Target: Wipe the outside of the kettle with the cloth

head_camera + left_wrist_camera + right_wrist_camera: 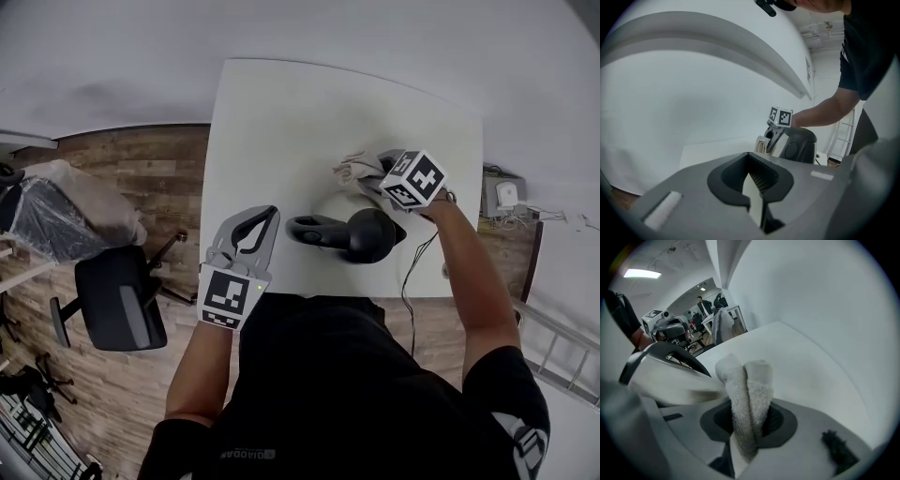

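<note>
The kettle [361, 234] stands near the front middle of the white table [281, 122], with a pale body, a dark lid and a black handle [309, 230] pointing left. My right gripper [377, 174] is shut on a folded pale cloth [356, 169] and holds it against the kettle's far right side. In the right gripper view the cloth [747, 394] stands up between the jaws, right beside the kettle [670, 378]. My left gripper [270, 216] hovers over the table's front left, a short way left of the handle, shut and empty. The left gripper view shows the kettle [799, 145] ahead.
A black office chair [117, 295] and a plastic-covered seat [66, 211] stand on the wooden floor to the left. A cable [412, 272] hangs off the table's front edge by the kettle. A small device [504, 194] and a ladder [562, 361] are to the right.
</note>
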